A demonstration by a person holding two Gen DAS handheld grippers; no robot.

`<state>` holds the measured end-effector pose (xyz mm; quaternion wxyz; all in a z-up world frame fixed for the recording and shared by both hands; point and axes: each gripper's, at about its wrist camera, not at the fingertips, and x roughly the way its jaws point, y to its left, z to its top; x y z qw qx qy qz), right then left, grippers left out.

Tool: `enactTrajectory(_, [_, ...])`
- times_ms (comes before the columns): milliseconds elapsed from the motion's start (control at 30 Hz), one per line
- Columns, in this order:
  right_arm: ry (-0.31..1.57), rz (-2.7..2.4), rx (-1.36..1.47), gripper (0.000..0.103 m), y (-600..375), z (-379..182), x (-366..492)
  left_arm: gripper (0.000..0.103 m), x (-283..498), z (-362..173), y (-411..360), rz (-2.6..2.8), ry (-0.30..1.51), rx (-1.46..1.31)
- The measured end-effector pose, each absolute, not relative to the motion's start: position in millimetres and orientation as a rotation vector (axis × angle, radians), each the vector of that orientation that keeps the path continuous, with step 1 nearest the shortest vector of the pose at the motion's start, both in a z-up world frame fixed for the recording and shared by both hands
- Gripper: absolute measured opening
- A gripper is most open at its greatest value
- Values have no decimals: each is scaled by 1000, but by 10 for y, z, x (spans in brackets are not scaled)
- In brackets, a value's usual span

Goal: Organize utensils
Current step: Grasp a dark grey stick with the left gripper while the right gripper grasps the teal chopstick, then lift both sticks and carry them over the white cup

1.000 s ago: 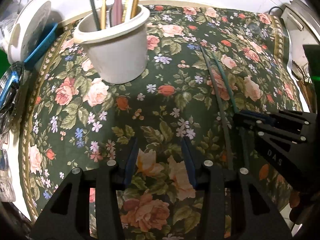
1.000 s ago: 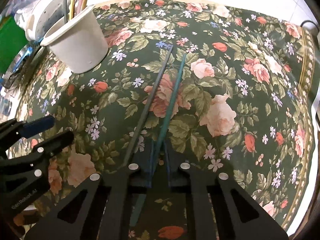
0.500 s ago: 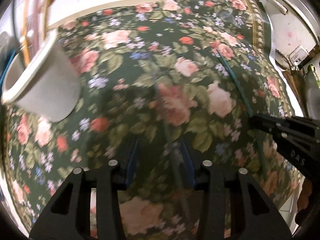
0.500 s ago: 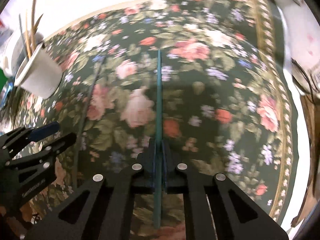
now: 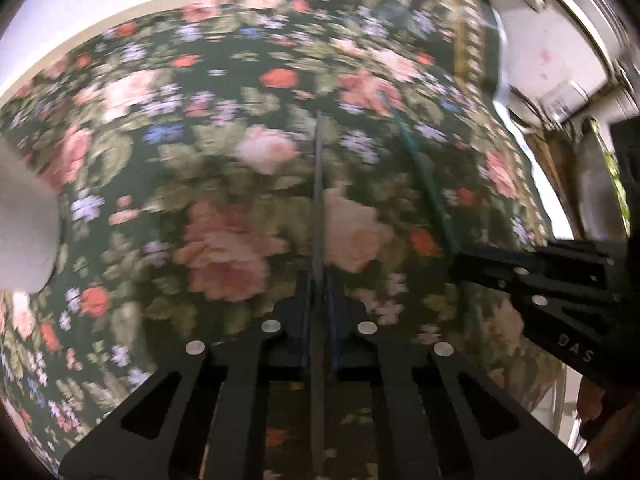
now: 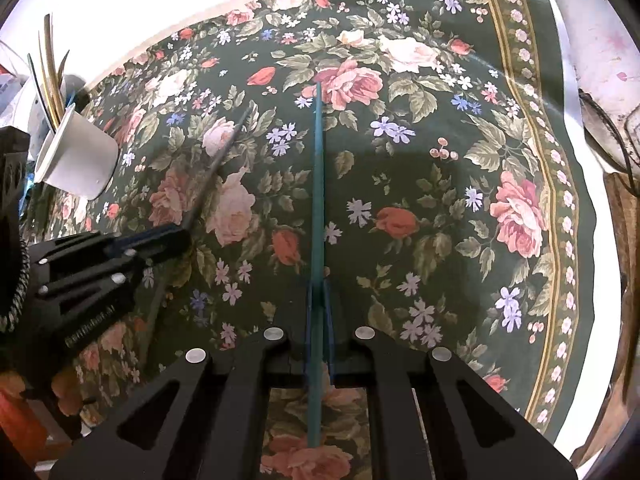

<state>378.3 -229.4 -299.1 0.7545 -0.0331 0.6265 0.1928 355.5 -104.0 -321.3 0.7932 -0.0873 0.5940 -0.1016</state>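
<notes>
Gripping one chopstick each: right gripper [image 6: 318,300] jaws clamped on teal chopstick [image 6: 317,184], left gripper [image 5: 319,292] jaws clamped on dark chopstick [image 5: 319,184], both above the tablecloth [image 6: 440,208] centre. White cup [image 6: 78,160] sits near its left edge. Risk: thin sticks pivoting in the pads, tips missing the cup rim.

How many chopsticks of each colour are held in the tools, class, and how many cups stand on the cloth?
Teal chopstick: 1, in the right tool
Dark grey chopstick: 1, in the left tool
White cup: 1
Total: 3
</notes>
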Motion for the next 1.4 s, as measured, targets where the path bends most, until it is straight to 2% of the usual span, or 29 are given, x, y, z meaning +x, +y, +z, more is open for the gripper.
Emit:
enactTrajectory(400, [1384, 519, -136, 6, -2205, -3027, 4047, 6, 3848, -3231, -1256, -248, 1376, -159])
enactTrajectory(767, [1357, 538, -107, 6, -2178, -2990, 4061, 5, 3873, -3222, -1299, -209, 1360, -143])
enactTrajectory(967, [1307, 536, -83, 6, -2235, -2822, 3956, 5, 3712, -3035, -1160, -168, 1284, -185])
enactTrajectory(1400, [1136, 539, -54, 5, -2208, -2223, 3669, 4, 3219, -2181, -847, -119, 1010, -168])
